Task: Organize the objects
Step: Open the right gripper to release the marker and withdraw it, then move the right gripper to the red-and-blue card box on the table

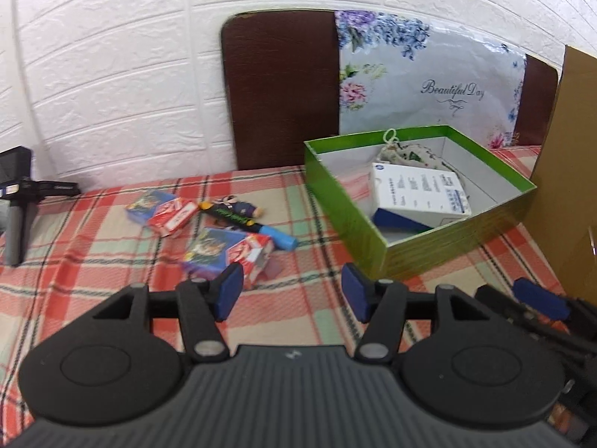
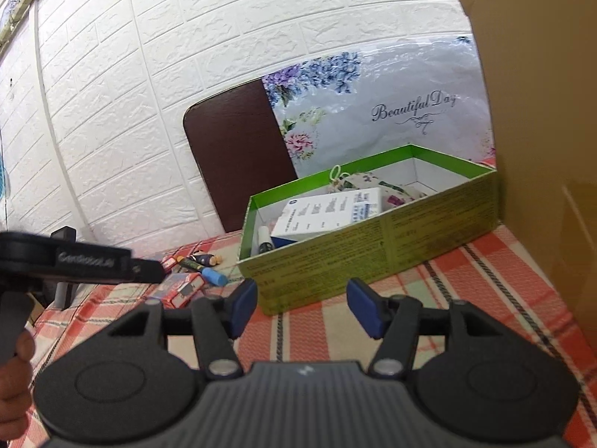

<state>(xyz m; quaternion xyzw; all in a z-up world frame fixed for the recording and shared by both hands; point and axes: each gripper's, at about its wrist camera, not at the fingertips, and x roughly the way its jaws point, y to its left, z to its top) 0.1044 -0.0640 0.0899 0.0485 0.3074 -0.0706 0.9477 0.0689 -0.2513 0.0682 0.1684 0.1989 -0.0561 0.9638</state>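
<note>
A green box point(image 1: 410, 250) point(image 2: 373, 246) stands open on the plaid tablecloth and holds a white carton point(image 1: 421, 192) point(image 2: 328, 209) and a floral pouch point(image 1: 410, 156) point(image 2: 377, 184). Left of it lie two card packs point(image 1: 229, 252) point(image 1: 162, 209), a black marker with a blue cap point(image 1: 246, 224) point(image 2: 203, 268) and a small doll point(image 1: 244, 207). My left gripper point(image 1: 291, 291) is open and empty above the cloth, just in front of the nearer card pack. My right gripper point(image 2: 302, 308) is open and empty in front of the green box.
A brown cardboard panel point(image 1: 567, 171) point(image 2: 537, 112) stands at the right. A dark headboard point(image 1: 280, 93) and a floral bag point(image 1: 429, 86) lean on the white wall behind. A black tripod device point(image 1: 18, 194) stands at the far left.
</note>
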